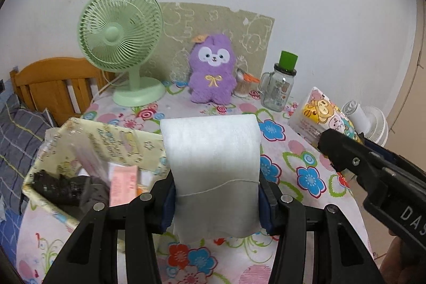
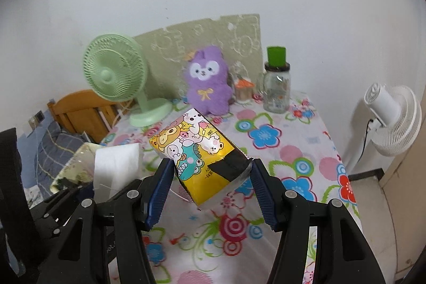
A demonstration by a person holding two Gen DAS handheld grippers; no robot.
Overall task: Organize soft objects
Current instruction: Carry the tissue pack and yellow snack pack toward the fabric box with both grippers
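A: Both loaded. Left gripper [image 1: 217,200] clamps the white pad [image 1: 213,161], upright, long axis pointing away; box [image 1: 90,148] just to its left, so the left is nearer.

B: Right gripper [image 2: 211,178] grips the cartoon pack [image 2: 198,151], tilted, raised above the bench [image 2: 293,151].

A: Box contents show only from the left wrist.

B: Mine catches just its rim, plus the white fan [image 2: 391,119].

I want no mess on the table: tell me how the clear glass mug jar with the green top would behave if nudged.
The clear glass mug jar with the green top is tall on a narrow base, so a high push would probably tip it. It looks empty, so likely light enough to slide on the floral tablecloth first. Being glass, it could crack if it falls.
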